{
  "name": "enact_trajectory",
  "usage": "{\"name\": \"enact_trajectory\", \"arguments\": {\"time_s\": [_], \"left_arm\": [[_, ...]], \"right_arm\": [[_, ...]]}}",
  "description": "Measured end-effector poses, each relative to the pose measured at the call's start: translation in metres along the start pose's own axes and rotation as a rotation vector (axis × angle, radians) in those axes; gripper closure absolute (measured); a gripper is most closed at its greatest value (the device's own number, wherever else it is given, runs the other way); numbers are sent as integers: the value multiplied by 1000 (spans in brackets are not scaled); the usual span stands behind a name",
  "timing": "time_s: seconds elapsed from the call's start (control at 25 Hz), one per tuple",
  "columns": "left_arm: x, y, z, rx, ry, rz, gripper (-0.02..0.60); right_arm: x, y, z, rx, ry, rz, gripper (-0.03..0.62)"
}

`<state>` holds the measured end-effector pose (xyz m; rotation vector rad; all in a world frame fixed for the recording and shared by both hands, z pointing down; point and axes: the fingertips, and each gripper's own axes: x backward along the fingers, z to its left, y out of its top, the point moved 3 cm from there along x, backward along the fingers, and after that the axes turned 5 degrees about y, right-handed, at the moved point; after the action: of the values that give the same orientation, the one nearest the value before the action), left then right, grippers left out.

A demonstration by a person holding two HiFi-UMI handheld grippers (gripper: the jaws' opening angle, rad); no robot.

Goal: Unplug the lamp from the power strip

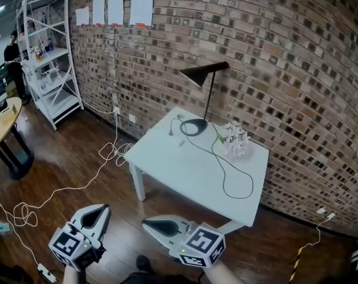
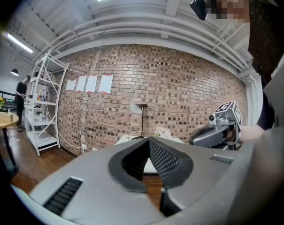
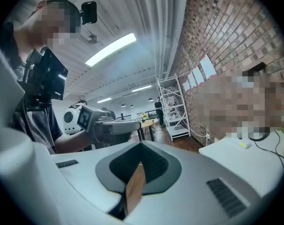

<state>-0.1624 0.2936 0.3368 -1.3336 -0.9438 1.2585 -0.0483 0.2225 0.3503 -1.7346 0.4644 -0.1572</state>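
A black lamp (image 1: 203,76) stands at the far edge of a white table (image 1: 184,179), against the brick wall. Its black cord (image 1: 226,171) loops over the tabletop toward the near right corner. I cannot make out a power strip for certain. Both grippers hang low in front of the table, over the wooden floor. My left gripper (image 1: 103,209) is shut with nothing in it, and its tips (image 2: 149,139) meet. My right gripper (image 1: 147,222) is also shut and empty, with the pads (image 3: 142,146) touching at the tip. In the left gripper view the lamp (image 2: 141,108) shows small and far off.
White flowers (image 1: 235,139) sit on the table beside the lamp. A white cable (image 1: 66,188) runs from a wall socket across the floor to a white block (image 1: 45,272). A white shelf rack (image 1: 48,70), a round wooden table (image 1: 4,123) and a person (image 1: 13,55) are at far left.
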Motion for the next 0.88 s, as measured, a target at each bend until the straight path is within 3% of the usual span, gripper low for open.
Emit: {"name": "enact_trajectory", "arguments": {"time_s": [0.4, 0.72, 0.88], "left_arm": [[-19, -2, 75, 37, -24, -9, 575], [-53, -2, 86, 14, -125, -26, 575], [-69, 0, 75, 23, -160, 7, 575]], "right_arm": [[-63, 15, -30, 6, -44, 33, 606], [-71, 20, -44, 16, -115, 45, 605], [-62, 18, -56, -14, -143, 33, 605]]}}
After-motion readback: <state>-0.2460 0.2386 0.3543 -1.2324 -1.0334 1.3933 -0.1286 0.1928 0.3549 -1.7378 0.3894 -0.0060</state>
